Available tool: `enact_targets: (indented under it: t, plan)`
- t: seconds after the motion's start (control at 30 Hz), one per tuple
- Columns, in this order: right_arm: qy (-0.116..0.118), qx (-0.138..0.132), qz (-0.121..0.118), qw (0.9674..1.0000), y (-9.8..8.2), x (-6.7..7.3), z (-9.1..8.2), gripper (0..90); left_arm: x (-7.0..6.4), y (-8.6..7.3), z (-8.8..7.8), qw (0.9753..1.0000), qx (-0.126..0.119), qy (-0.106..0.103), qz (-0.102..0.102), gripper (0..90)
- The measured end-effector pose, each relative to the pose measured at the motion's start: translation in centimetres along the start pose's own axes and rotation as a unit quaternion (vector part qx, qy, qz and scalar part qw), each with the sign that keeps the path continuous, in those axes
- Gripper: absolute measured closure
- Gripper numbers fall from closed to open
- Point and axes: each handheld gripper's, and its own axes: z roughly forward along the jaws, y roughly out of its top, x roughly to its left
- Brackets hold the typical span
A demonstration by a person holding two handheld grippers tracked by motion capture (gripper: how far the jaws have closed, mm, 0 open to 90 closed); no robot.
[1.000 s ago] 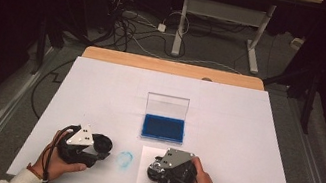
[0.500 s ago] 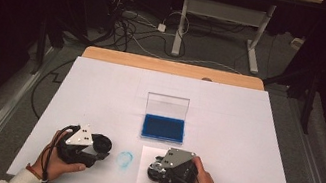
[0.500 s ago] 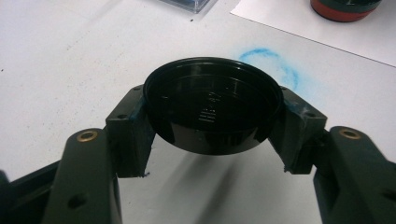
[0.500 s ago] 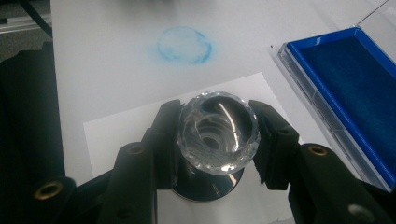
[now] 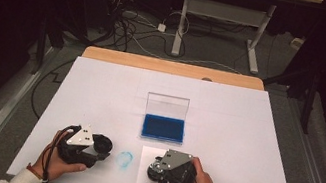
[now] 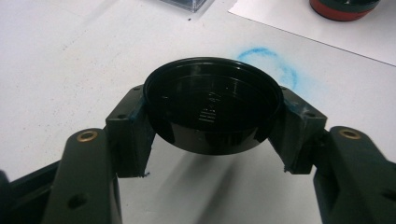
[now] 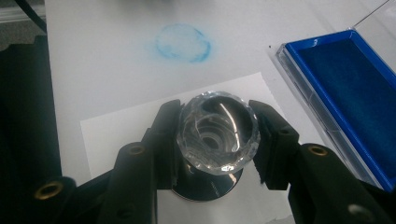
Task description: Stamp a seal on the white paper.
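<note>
My left gripper (image 5: 103, 146) rests near the table's front edge, shut on a black round cap (image 6: 212, 100) that lies hollow side up between its jaws. To its right, my right gripper (image 5: 156, 169) is shut on the clear faceted knob (image 7: 218, 132) of a round stamp whose dark base (image 7: 210, 189) stands on a white sheet of paper (image 7: 121, 130). A blue ink pad (image 5: 163, 127) lies in an open clear case just behind the paper. A blue ring-shaped ink mark (image 5: 124, 159) stains the table between the two grippers.
The white table cover (image 5: 244, 136) spreads wide to the left, right and back of the ink pad. A wooden table edge (image 5: 170, 67) runs along the far side. Cables and desk legs lie on the dark floor beyond.
</note>
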Motion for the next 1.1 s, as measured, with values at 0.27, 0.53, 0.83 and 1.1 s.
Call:
enact_targets:
  t: [0.27,0.53,0.83,1.1]
  plan:
    - [-0.005,0.005,-0.004,1.0,0.18,0.16,0.07,57.3,-0.02,-0.05,-0.01,1.0,0.001,-0.001,0.0,36.9]
    - [-0.004,0.002,-0.007,1.0,-0.01,0.07,-0.02,57.3,-0.06,0.0,0.03,1.0,0.002,-0.003,0.001,36.9]
    - [0.0,0.004,-0.007,1.0,-0.02,-0.03,-0.01,57.3,-0.05,-0.13,-0.1,1.0,0.001,-0.002,0.0,36.9]
    - [-0.005,0.006,-0.01,0.9999,0.1,0.08,0.08,57.3,0.04,-0.08,-0.07,1.0,0.001,-0.001,-0.002,36.9]
